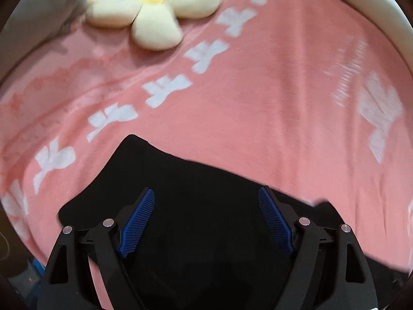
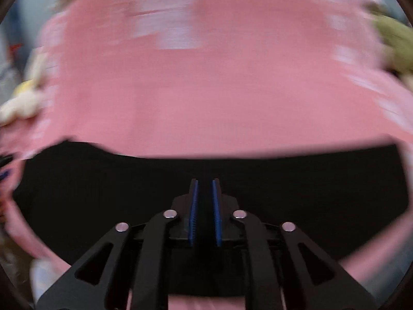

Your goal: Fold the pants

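Note:
Black pants (image 1: 180, 170) lie flat on a pink blanket (image 1: 258, 90) with white flower prints. My left gripper (image 1: 206, 190) hovers over one end of the pants, its blue pads (image 1: 139, 222) spread wide with nothing gripped. In the blurred right wrist view the pants (image 2: 103, 180) stretch as a wide black band across the blanket (image 2: 206, 90). My right gripper (image 2: 205, 180) is just above that band near its far edge. Its pads (image 2: 193, 211) stand a narrow gap apart, and I see no cloth pinched between them.
A cream plush flower (image 1: 155, 13) with a yellow centre lies on the blanket beyond the pants, seen blurred (image 2: 23, 100) at the left of the right wrist view. A white curved rim (image 1: 374, 2) borders the far right. Something green (image 2: 395, 41) sits at the right edge.

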The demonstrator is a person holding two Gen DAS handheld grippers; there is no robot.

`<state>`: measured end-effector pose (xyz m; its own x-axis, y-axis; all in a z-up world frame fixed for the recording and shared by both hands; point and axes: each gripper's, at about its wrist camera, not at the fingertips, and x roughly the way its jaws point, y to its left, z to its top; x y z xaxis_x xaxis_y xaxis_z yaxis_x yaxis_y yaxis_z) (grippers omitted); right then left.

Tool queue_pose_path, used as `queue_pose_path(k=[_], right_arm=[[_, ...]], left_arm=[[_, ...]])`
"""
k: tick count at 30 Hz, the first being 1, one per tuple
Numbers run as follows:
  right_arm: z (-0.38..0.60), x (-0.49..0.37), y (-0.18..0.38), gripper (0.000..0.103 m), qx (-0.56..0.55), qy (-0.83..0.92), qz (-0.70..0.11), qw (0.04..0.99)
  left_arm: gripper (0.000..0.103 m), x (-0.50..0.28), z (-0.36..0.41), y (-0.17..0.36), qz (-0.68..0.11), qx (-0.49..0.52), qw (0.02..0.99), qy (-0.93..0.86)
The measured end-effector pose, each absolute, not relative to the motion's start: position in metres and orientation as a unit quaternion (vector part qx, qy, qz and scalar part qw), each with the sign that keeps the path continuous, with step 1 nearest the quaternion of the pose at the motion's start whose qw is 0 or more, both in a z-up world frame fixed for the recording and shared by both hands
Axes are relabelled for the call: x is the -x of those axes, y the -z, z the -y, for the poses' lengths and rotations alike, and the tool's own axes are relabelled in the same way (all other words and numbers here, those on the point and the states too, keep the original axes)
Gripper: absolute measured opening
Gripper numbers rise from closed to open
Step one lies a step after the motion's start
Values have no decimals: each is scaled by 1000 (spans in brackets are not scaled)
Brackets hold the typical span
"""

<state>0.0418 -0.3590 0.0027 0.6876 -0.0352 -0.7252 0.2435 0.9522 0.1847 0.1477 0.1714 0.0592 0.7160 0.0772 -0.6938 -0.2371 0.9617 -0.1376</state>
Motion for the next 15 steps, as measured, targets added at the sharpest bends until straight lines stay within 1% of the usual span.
queue_pose_path(k=[1,2,3,5,10,11,12,13,15], right_arm=[[386,-26,-1,41,-138,112,-386,905],[414,-10,-1,51,-144,146,-379,902],[446,5,-2,59,-150,182,-368,899],[494,17,-2,59,-152,209,-365,894],[548,-2,11,58,-134,200,-383,892],[555,-11,18,54,-146,183,-389,891],[561,-10,23,17,-155,166,-395,890],[553,-12,23,10,-150,167,-400,889],[542,-3,3,9,-117,166,-369,907]], left_arm=[[81,-141,-164,-61,-366,100,922,-76],[83,-129,-149,-62,-367,84,925,-59],[84,-122,-142,-62,-368,76,925,-54],[84,-106,-119,-57,-376,60,924,-36],[85,-83,-64,-41,-399,51,916,-12],[85,-81,-51,-36,-408,46,912,-7],[85,-81,-42,-32,-417,41,908,-8],[85,-80,-30,-28,-427,33,904,-7],[85,-79,-17,-25,-432,16,902,-11]])
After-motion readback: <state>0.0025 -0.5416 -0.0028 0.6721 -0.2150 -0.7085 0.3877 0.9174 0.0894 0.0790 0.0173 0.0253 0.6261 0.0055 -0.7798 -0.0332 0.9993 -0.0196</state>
